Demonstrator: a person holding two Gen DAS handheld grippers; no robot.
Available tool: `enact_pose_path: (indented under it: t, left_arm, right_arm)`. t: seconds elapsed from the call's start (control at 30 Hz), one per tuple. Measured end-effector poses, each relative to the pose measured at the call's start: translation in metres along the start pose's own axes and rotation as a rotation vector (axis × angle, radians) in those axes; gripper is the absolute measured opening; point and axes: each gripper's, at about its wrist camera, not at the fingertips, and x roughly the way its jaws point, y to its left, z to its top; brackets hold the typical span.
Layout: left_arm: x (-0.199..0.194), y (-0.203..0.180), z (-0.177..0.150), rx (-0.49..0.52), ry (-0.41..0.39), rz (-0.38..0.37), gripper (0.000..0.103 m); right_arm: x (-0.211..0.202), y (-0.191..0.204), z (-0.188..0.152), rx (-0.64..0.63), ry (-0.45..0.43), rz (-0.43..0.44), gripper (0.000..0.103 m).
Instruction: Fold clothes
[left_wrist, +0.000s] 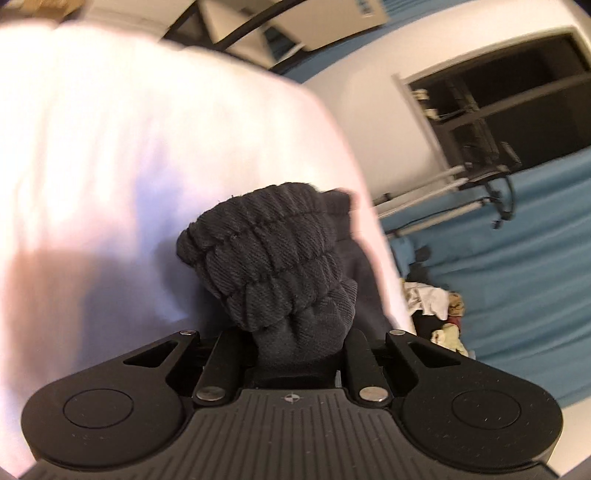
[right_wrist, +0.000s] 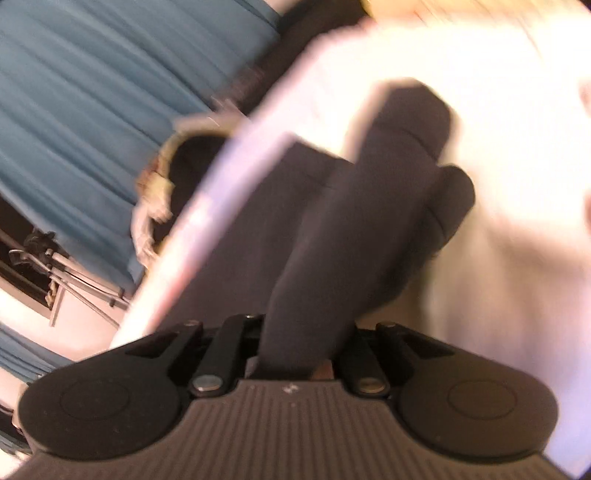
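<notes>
A dark grey garment with a gathered ribbed waistband (left_wrist: 273, 251) fills the middle of the left wrist view. My left gripper (left_wrist: 295, 343) is shut on that waistband; the fabric hides its fingertips. In the right wrist view the same dark garment (right_wrist: 332, 229) hangs in long folds over a white surface (right_wrist: 498, 184). My right gripper (right_wrist: 295, 350) is shut on a fold of it, fingertips hidden. Both views are blurred by motion.
A white table top (left_wrist: 129, 147) lies under the garment. A heap of other clothes (left_wrist: 439, 302) lies past its edge, also in the right wrist view (right_wrist: 159, 192). Blue curtains (left_wrist: 517, 266), metal stand legs (right_wrist: 74, 273) and a dark window (left_wrist: 517, 103) stand behind.
</notes>
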Motion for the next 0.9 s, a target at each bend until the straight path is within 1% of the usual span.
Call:
enact_pose_path:
  t: [0.03, 0.07, 0.17, 0.2, 0.27, 0.33, 0.4, 0.43, 0.47, 0.5, 0.53, 0.57, 0.6, 0.63, 0.8, 0.87, 0.9]
  left_arm:
    - [0.0, 0.003, 0.001, -0.002, 0.007, 0.0, 0.017]
    - [-0.002, -0.003, 0.002, 0.047, 0.006, -0.001, 0.017]
    - [-0.006, -0.022, 0.002, 0.2, 0.008, 0.005, 0.019]
    - [-0.007, -0.025, 0.001, 0.237, 0.012, 0.015, 0.021]
    - [-0.009, -0.031, 0.0, 0.309, 0.018, 0.036, 0.029]
    - [-0.015, -0.03, -0.002, 0.344, 0.027, 0.061, 0.055]
    - [-0.024, -0.029, -0.009, 0.389, 0.034, 0.084, 0.062]
    - [-0.03, -0.03, -0.014, 0.429, 0.024, 0.097, 0.066]
    - [-0.039, -0.033, -0.021, 0.485, 0.005, 0.108, 0.069]
    - [-0.05, -0.034, -0.029, 0.532, -0.015, 0.114, 0.076]
    - [-0.058, -0.039, -0.038, 0.585, -0.04, 0.117, 0.081]
    - [-0.061, -0.049, -0.049, 0.633, -0.056, 0.111, 0.083]
    - [-0.065, -0.059, -0.059, 0.68, -0.073, 0.105, 0.085]
    - [-0.068, -0.07, -0.07, 0.728, -0.088, 0.097, 0.085]
    - [-0.064, -0.129, -0.139, 1.007, -0.106, 0.021, 0.089]
    - [-0.057, -0.149, -0.165, 1.049, -0.091, -0.026, 0.089]
    - [-0.052, -0.154, -0.177, 1.047, -0.076, -0.051, 0.089]
  right_arm:
    - [-0.001, -0.004, -0.002, 0.028, -0.001, 0.008, 0.009]
    - [-0.006, 0.0, -0.003, 0.03, -0.014, 0.024, 0.009]
    - [-0.021, 0.023, -0.002, -0.052, -0.064, 0.057, 0.009]
    - [-0.023, 0.025, -0.003, -0.059, -0.071, 0.062, 0.01]
    - [-0.025, 0.023, -0.005, -0.065, -0.065, 0.057, 0.01]
    - [-0.022, 0.017, -0.011, -0.084, -0.052, 0.041, 0.012]
    - [-0.019, 0.006, -0.016, -0.063, -0.039, 0.041, 0.013]
    - [-0.018, 0.001, -0.017, -0.047, -0.034, 0.046, 0.015]
    - [-0.015, -0.002, -0.016, -0.033, -0.031, 0.053, 0.016]
    - [-0.013, -0.005, -0.016, -0.02, -0.028, 0.06, 0.018]
    - [-0.013, -0.007, -0.015, -0.008, -0.032, 0.063, 0.023]
    - [-0.014, -0.01, -0.015, 0.007, -0.046, 0.057, 0.027]
    - [-0.015, -0.013, -0.015, 0.028, -0.062, 0.049, 0.034]
    - [-0.015, -0.017, -0.014, 0.048, -0.075, 0.048, 0.034]
    - [-0.009, -0.038, -0.014, 0.154, -0.122, 0.117, 0.034]
    - [-0.008, -0.041, -0.014, 0.148, -0.129, 0.133, 0.034]
    - [-0.007, -0.042, -0.015, 0.144, -0.132, 0.14, 0.035]
